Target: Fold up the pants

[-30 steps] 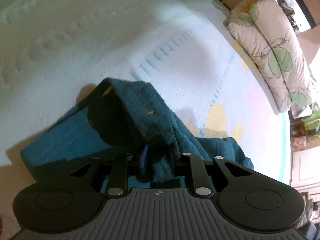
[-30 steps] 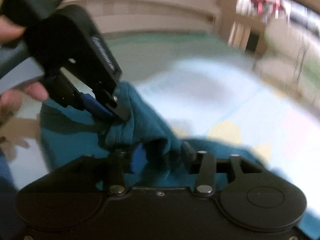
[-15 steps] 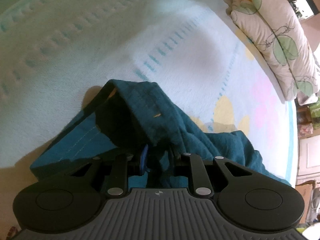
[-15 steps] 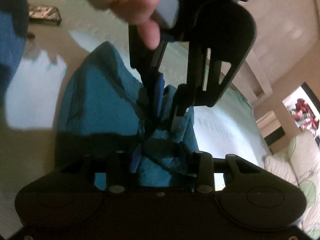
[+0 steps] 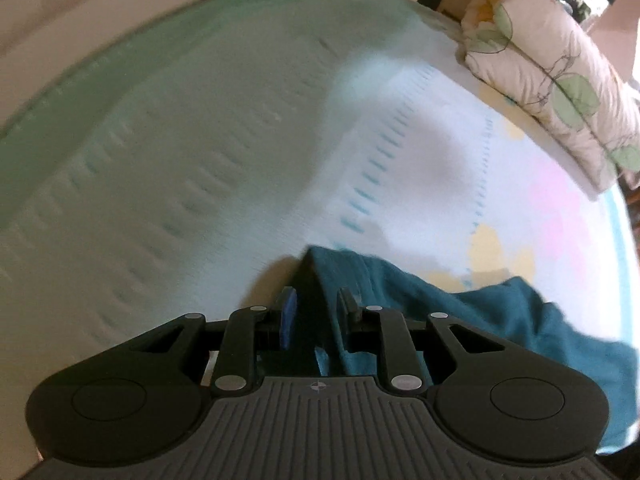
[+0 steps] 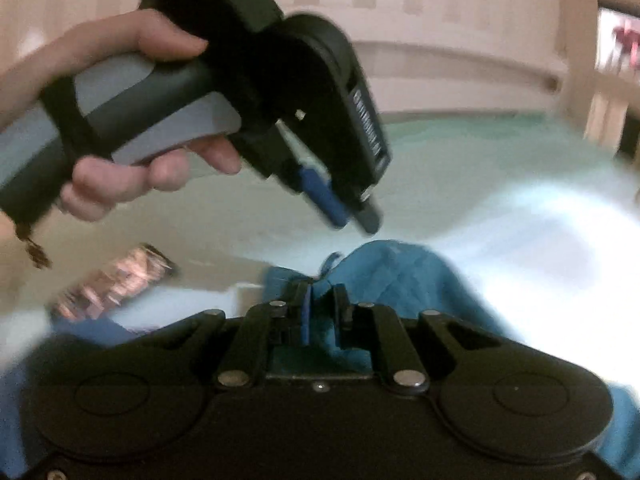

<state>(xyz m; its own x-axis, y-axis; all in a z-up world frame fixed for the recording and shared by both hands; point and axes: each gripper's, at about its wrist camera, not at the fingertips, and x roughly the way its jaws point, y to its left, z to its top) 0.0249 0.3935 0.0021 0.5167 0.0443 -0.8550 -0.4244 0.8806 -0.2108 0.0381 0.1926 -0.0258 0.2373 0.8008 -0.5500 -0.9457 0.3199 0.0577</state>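
Observation:
The teal pants (image 5: pixel 472 312) lie bunched on the bed. In the left wrist view my left gripper (image 5: pixel 318 306) has its jaws apart, with a peak of the fabric standing between them but not pinched. In the right wrist view the left gripper (image 6: pixel 354 220) hangs just above the pants (image 6: pixel 384 276), clear of the cloth. My right gripper (image 6: pixel 322 300) is shut on a fold of the pants, and cloth fills the narrow gap between its fingers.
The bed has a pale green and white quilted cover (image 5: pixel 200 152). A floral pillow (image 5: pixel 552 68) lies at the far right edge. A dark flat object (image 6: pixel 116 280) lies on the bed at the left. A wall and headboard stand behind.
My left gripper has opened, let go of the pants and lifted off them. The right gripper keeps its hold and the view has swung.

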